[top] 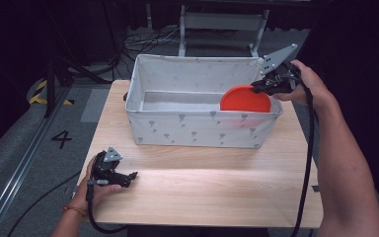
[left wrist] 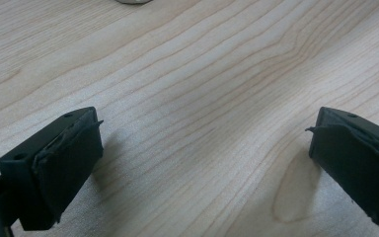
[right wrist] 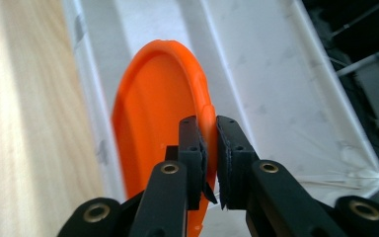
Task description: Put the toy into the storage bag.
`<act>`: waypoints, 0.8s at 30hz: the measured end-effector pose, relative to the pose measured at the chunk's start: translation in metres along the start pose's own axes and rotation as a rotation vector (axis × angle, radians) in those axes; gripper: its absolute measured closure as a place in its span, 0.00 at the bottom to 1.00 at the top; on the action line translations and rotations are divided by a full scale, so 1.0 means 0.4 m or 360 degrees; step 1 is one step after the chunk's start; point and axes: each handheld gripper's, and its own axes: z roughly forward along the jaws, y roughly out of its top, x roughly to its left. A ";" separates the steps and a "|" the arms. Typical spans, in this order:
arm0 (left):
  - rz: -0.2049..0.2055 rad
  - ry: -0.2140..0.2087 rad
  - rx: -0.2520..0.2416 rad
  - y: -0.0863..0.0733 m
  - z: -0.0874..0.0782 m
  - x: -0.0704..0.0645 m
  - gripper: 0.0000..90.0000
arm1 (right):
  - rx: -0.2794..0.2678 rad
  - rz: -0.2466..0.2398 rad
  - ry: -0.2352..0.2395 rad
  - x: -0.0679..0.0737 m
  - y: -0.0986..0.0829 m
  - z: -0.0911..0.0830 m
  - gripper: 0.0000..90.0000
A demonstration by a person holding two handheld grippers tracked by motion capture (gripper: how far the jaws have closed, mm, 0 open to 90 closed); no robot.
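- Orange plate (top: 245, 99) stands on edge inside the fabric bin (top: 197, 129), against its right end; your right gripper (top: 259, 87) is clamped on its rim.
- Your left gripper (top: 128, 177) rests spread and empty on the wooden table (top: 217, 192).
- Placing looks underway: next, lower the plate gently, then release.

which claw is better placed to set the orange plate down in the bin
Right. The right claw is shut on the orange plate's rim, holding it inside the fabric bin. The left claw is open, down at the table's near edge.
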 end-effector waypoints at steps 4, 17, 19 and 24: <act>0.0000 0.0000 0.0000 0.000 0.000 0.000 0.00 | 0.0068 -0.0047 0.0055 0.018 -0.008 0.025 0.92; -0.0002 -0.0001 0.0000 0.000 0.000 0.000 0.00 | 0.0384 -0.0101 0.0300 0.040 -0.013 0.111 0.91; 0.0000 0.0001 0.0000 0.000 0.000 0.000 0.00 | 0.0407 -0.0077 0.0330 0.031 -0.011 0.117 0.91; 0.0000 0.0000 0.0000 0.000 0.000 0.000 0.00 | 0.0493 -0.0051 0.0377 0.015 -0.001 0.135 0.91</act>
